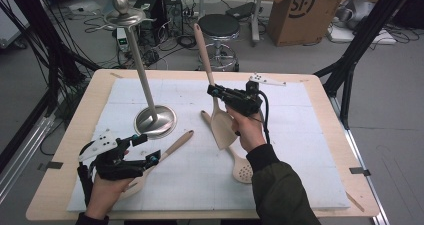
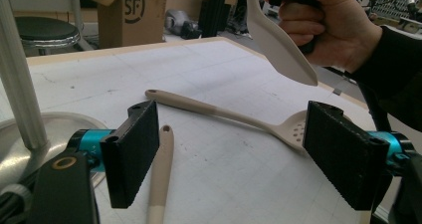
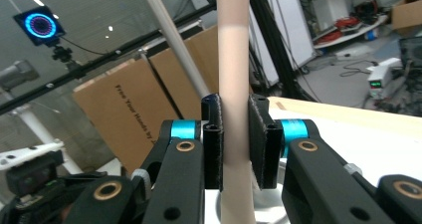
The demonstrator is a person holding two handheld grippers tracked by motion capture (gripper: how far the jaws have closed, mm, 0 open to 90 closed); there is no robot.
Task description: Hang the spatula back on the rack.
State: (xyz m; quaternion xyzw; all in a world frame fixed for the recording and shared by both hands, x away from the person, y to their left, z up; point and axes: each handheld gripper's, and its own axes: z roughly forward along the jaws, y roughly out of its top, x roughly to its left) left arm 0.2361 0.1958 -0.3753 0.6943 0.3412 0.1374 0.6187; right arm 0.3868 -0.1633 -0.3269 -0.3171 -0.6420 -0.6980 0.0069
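L gripper (image 1: 141, 150) low over near-left of white mat (image 1: 300, 150), jaws wide apart, nothing between pads. Just ahead of L jaws, w/ handle end close to tips: plain wooden spoon (image 2: 161, 169), flat on mat, handle running away up-right in high view. Beyond and above L gripper: metal stand (image 1: 155, 120), round base on mat, thin pole rising to a cap w/ hooks.

Between grippers, flat on mat: slotted spoon (image 1: 242, 171), perforated head near, handle angled toward stand base.

R gripper (image 1: 214, 91) raised off mat, jaws clamped on handle of wooden spatula (image 1: 221, 127). Blade hangs below R jaws, clear of mat; handle sticks up past jaws, tilted slightly left. Pads flush on both sides of handle in right gripper view.
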